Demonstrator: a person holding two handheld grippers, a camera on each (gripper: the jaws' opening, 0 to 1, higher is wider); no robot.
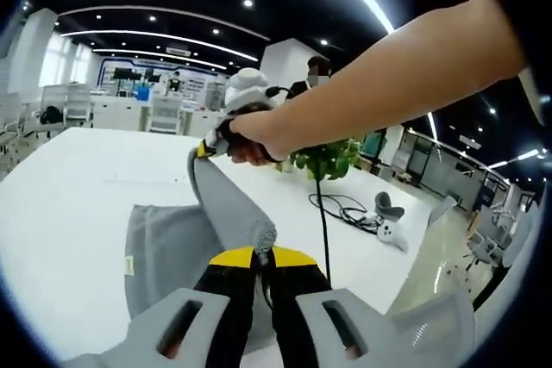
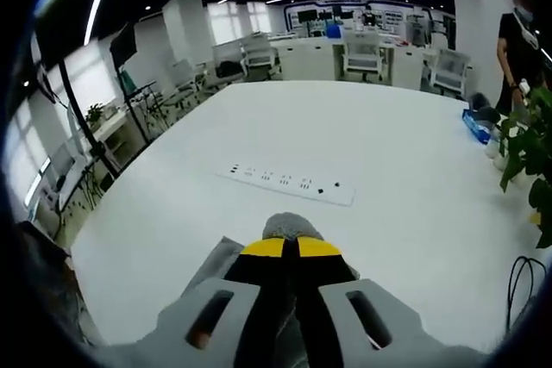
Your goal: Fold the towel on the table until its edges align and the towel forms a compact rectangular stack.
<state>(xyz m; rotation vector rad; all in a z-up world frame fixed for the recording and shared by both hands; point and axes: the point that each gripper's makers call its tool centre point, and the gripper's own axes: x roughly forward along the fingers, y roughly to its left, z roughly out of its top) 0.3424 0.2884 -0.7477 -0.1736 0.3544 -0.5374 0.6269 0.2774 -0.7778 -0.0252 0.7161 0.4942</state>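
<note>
The grey towel (image 1: 168, 243) lies partly on the white table (image 1: 78, 187), and one edge is lifted into a taut strip. In the left gripper view my left gripper (image 1: 260, 258) is shut on the near end of that strip, its yellow-tipped jaws pressed together. The far end rises to my right gripper (image 1: 207, 147), held by a person's hand (image 1: 254, 131) and shut on the towel's corner. In the right gripper view my right gripper (image 2: 291, 247) is shut, and a small tuft of grey towel (image 2: 289, 225) pokes out past its tips.
A white power strip (image 2: 285, 184) lies on the table (image 2: 405, 152) ahead of the right gripper. A potted plant (image 1: 326, 159), a black cable (image 1: 345, 209) and white controllers (image 1: 392, 228) sit near the table's far edge. A blue box (image 2: 476, 124) and a standing person (image 2: 517, 36) are beyond.
</note>
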